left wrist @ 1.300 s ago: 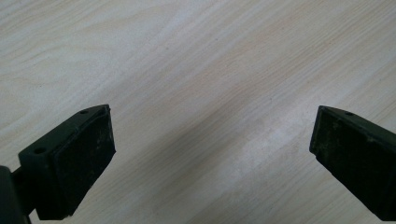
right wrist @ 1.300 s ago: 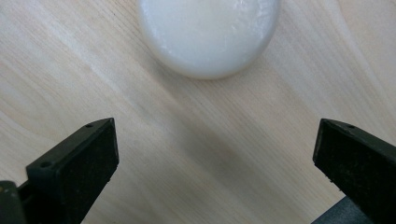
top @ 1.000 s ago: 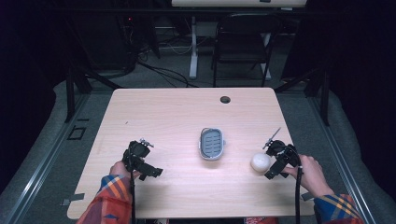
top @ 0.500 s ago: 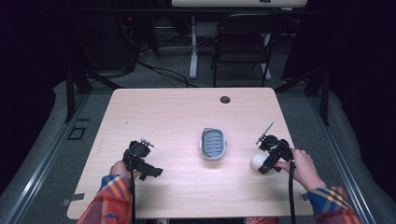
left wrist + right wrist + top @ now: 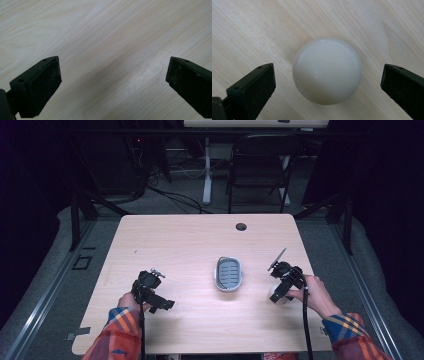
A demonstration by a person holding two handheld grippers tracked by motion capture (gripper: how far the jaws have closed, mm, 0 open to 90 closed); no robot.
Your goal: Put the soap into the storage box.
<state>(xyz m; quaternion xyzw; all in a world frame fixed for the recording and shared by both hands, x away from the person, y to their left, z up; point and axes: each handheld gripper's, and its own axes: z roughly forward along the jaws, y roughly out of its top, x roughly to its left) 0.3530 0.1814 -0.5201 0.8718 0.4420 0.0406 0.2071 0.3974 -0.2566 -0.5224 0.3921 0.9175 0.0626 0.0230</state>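
A white ball (image 5: 327, 70) rests on the wooden table (image 5: 190, 245) near its right front. My right gripper (image 5: 325, 85) hangs open right above the ball, one jaw on each side with a gap to each. In the high view that right gripper (image 5: 279, 295) covers most of the ball (image 5: 272, 295). Over bare wood at the left front, my left gripper (image 5: 162, 304) is open with nothing between its jaws, as the left gripper view also shows for the left gripper (image 5: 113, 82).
A small grey oval basket (image 5: 229, 273) with a slatted bottom stands at the table's middle, left of the ball. A dark cable hole (image 5: 241, 226) lies near the far edge. A chair (image 5: 257, 165) and desk legs stand beyond the table.
My right gripper has moved left and forward over the ball, so the ball is now mostly covered in the high view. The left gripper has stayed put.
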